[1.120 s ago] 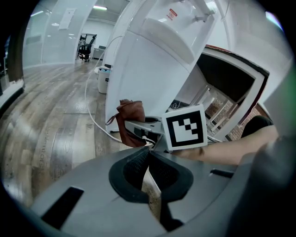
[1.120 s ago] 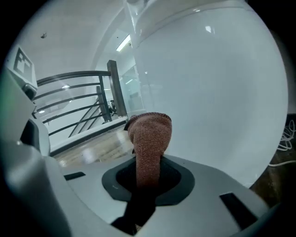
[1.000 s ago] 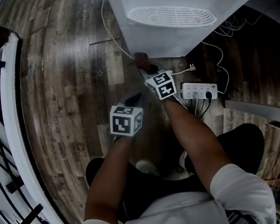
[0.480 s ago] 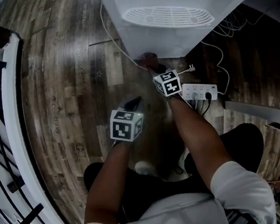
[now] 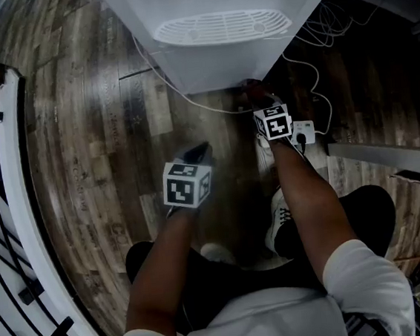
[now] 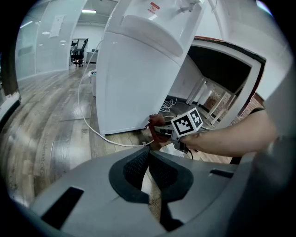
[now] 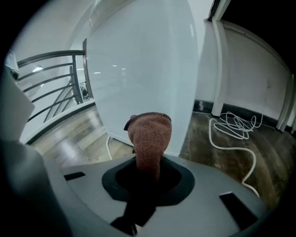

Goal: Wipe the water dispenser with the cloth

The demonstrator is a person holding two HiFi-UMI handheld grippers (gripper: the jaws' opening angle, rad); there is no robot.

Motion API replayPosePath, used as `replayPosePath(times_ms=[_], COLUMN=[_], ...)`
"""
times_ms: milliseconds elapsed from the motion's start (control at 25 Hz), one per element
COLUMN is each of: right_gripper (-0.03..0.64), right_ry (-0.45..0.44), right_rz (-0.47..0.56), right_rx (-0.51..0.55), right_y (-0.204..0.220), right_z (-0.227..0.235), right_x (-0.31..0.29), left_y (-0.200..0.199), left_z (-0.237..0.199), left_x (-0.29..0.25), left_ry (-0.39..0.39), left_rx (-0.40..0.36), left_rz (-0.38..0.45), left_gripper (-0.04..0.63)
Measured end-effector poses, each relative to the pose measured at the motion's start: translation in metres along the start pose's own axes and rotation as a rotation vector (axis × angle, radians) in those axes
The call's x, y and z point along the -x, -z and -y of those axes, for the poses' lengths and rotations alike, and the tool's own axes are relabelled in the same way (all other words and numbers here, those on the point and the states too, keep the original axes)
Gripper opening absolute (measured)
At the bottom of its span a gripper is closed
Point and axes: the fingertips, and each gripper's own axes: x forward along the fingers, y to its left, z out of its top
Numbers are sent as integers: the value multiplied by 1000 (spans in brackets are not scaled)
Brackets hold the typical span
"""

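The white water dispenser (image 5: 219, 43) stands at the top of the head view, its drip grille (image 5: 221, 26) facing me. My right gripper (image 5: 256, 95) is shut on a reddish-brown cloth (image 7: 150, 136), which presses against the dispenser's lower right corner (image 7: 185, 115) near the floor. The left gripper view shows that cloth (image 6: 155, 126) and the right gripper's marker cube (image 6: 187, 122) at the dispenser's base (image 6: 134, 92). My left gripper (image 5: 201, 154) hangs over the wooden floor, short of the dispenser, shut with nothing between its pads (image 6: 138, 167).
A white cable (image 5: 180, 92) runs along the floor from the dispenser's left side. A power strip (image 5: 301, 131) and loose white cords (image 7: 233, 125) lie to the right. A black and white railing (image 5: 18, 184) borders the left. The person's shoes (image 5: 279, 220) stand behind the grippers.
My right gripper has carried the cloth rightward along the dispenser's base, from the left part to the right corner. The left gripper has stayed almost where it was.
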Motion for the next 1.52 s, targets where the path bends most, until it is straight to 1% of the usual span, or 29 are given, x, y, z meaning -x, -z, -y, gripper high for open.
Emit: replayPosePath(times_ms=[160, 360, 520, 680, 840, 960, 1080, 1160, 1280, 1400, 1520], right_gripper=[58, 58, 58, 58, 58, 58, 58, 58, 58, 58, 58], right_ry=[52, 74, 79, 49, 23, -7, -55, -109, -204, -260, -320], right_rz=[-20, -28, -31, -32, -42, -12, 18, 33, 46, 57, 74], right_rx=[-34, -51, -60, -65, -61, -92, -116, -123, -114, -125, -159], right_y=[11, 7, -5, -34, -77, -120, -166, -196, -238, -278, -321], right_z=[33, 49, 51, 35, 18, 3, -16, -35, -75, -112, -151], right_x=[15, 36, 58, 98, 147, 194, 246, 283, 350, 432, 520], left_y=[2, -5, -31, -66, -103, -130, -159, -176, -196, -213, -224], left_z=[1, -7, -3, 17, 46, 72, 99, 116, 136, 157, 185], left_x=[-6, -7, 7, 40, 90, 135, 186, 223, 286, 355, 425], left_ry=[-1, -33, -62, -69, -62, -56, -45, -43, -54, -51, -32], left_rx=[-22, -14, -22, -22, -19, -6, 10, 10, 14, 40, 45], left_rz=[-12, -15, 18, 23, 13, 22, 43, 52, 63, 77, 76], left_gripper=[-11, -11, -11, -11, -11, -11, -11, -11, -11, -11, -11])
